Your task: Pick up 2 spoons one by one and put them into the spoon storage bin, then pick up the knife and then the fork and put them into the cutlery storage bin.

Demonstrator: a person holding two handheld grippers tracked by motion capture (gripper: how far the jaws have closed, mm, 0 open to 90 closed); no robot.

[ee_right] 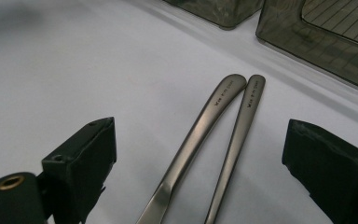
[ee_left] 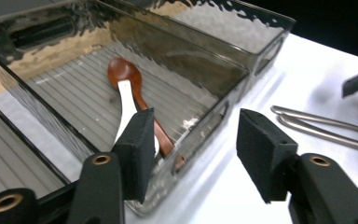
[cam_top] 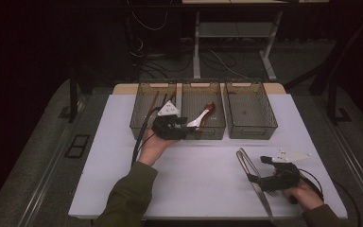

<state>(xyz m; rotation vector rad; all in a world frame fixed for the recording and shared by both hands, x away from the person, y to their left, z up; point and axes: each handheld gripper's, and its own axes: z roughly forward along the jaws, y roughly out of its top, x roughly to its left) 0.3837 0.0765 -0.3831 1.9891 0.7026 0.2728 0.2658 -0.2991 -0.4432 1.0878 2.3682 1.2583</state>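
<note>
White spoon (ee_left: 127,105) overlaps a brown one; both hand-held grippers gape, empty.

White spoon (ee_left: 127,105) on brown spoon (ee_left: 129,74); smoky ribbed tray (ee_left: 242,70)

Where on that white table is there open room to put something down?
Bare room: the white table left of the left tongs, and the stretch between both hands. The right bin looks empty. Crowded: the middle bin with spoons, and the cutlery by the right tongs.

White table (cam_top: 123,156): three bins (cam_top: 250,111), two steel utensils (cam_top: 246,163)
</note>
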